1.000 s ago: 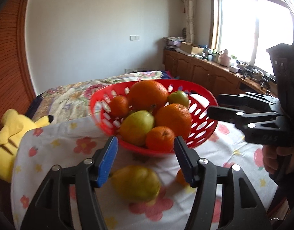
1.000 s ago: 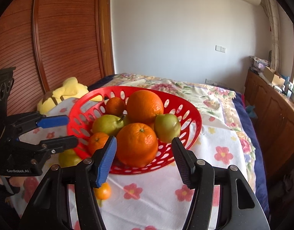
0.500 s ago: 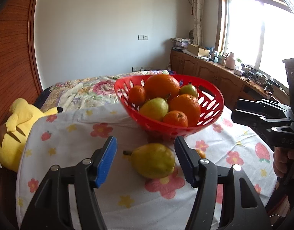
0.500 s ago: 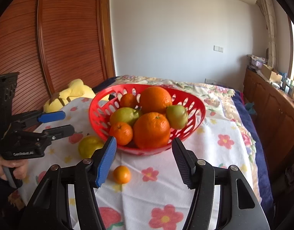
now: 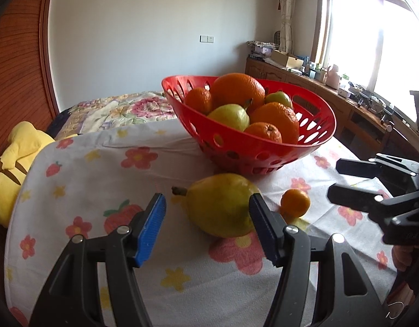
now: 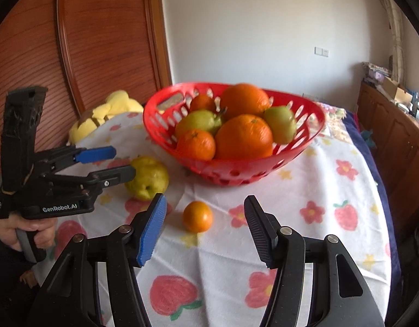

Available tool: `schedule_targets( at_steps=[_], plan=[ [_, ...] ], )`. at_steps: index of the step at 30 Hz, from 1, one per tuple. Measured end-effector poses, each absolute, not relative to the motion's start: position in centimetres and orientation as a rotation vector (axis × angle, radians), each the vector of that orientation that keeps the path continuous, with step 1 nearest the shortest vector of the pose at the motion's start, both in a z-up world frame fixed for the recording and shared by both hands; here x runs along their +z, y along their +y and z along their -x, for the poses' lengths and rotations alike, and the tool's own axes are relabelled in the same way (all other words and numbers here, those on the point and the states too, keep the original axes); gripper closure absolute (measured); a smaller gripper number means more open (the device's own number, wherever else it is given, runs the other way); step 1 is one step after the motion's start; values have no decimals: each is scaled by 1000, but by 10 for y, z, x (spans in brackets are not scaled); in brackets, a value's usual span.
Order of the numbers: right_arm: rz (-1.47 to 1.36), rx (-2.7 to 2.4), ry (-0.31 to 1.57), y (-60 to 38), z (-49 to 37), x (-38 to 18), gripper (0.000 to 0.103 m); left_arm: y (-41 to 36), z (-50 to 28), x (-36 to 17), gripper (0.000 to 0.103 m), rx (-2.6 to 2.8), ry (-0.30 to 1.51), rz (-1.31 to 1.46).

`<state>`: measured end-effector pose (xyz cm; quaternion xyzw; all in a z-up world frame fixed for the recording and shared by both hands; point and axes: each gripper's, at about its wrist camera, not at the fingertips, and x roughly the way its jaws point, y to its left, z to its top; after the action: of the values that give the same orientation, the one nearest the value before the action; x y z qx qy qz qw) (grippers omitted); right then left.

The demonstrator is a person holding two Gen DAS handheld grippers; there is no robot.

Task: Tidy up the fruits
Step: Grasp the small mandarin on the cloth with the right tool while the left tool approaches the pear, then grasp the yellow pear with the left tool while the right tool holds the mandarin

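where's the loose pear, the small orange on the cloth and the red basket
loose pear [image 5: 220, 204], left wrist view, middle of its body
small orange [image 6: 197, 216], right wrist view, centre of its skin
red basket [image 6: 302, 147], right wrist view, outer wall

I'm seeing the basket [image 5: 316, 147] sitting on the cloth [image 5: 81, 174], fruit lying inside; the pear [image 5: 220, 204] is lying before it, the mandarin [image 5: 295, 203] just right of the pear.

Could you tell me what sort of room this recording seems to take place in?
Most likely a bedroom in a home: a bed with a floral quilt lies behind the cloth-covered table, a yellow plush toy sits beside it, and wooden cabinets run under the window.
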<state>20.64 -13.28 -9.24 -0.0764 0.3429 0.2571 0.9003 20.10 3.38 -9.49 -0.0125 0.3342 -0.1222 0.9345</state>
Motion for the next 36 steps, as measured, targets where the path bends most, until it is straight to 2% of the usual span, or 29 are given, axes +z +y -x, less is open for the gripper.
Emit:
schedule_targets(
  at_steps=[14,16,18,19,36],
  plan=[
    [202,559,829,-109,-233,-125,49,33,-201,-96,35,-266,688,29],
    [212,555,850,-107,-236,-130,53,33,-202,-95,35,-262,689,30],
    [229,560,876,-104,-237,-134,70,34,-202,-95,35,-261,695,37],
    [248,556,877,-103,-236,-136,71,34,-202,-94,35,-262,697,40],
    [202,555,807,-143,-207,-115,71,-3,-226,-101,34,-170,744,-59]
  ],
)
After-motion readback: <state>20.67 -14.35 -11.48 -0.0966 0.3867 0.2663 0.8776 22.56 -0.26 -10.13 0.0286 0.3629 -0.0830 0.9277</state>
